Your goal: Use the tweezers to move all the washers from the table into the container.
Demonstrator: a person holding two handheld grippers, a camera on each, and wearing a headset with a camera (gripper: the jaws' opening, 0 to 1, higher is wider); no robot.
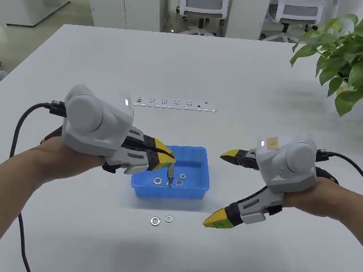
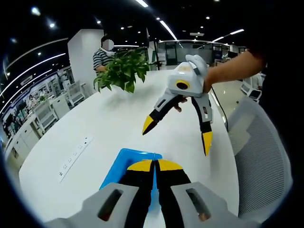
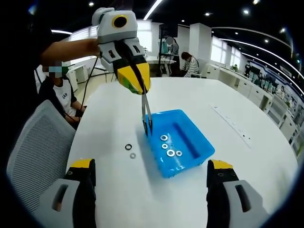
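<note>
The table point(image 1: 170, 68) is white, smooth and matt. The blue container point(image 1: 193, 192) looks like smooth plastic. The washers point(image 1: 155, 221) are shiny metal. The thin tweezers point(image 3: 146, 111) are grey metal. The left gripper point(image 1: 167, 156) and right gripper point(image 1: 221, 188) have matt grey plastic shells.

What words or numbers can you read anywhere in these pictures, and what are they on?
No text here is clear enough to read.
Power strip: tiny marks, too small to read.
Small tan label on the right gripper: too blurred to read.
Blue container: no writing visible on it.
</note>
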